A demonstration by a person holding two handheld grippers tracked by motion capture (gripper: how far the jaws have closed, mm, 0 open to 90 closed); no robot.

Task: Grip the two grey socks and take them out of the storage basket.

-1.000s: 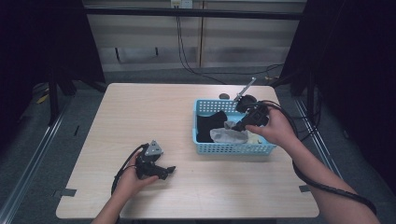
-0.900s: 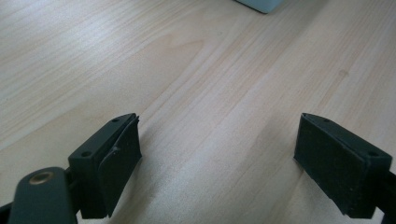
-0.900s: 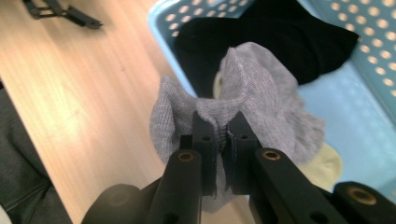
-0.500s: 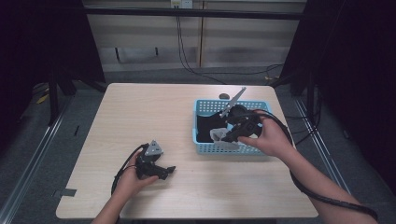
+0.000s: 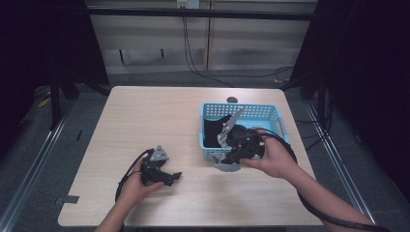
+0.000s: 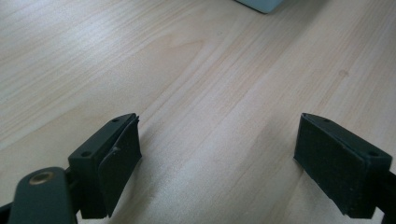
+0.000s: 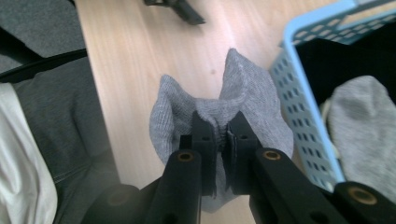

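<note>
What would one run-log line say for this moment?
right gripper: shut on grey sock, beside blue basket | left gripper: open on table

The high view looks forward and down from above your near side, taking in the whole table (image 5: pixel 145 121) from a distance. The left gripper view sits close over the tabletop (image 6: pixel 196 70), facing right toward a corner of the blue basket (image 6: pixel 261 4). The right gripper view looks steeply down from just above the table's near edge. All three share the basket (image 5: pixel 241 112) (image 7: pixel 303 121) and the surrounding wood.
</note>
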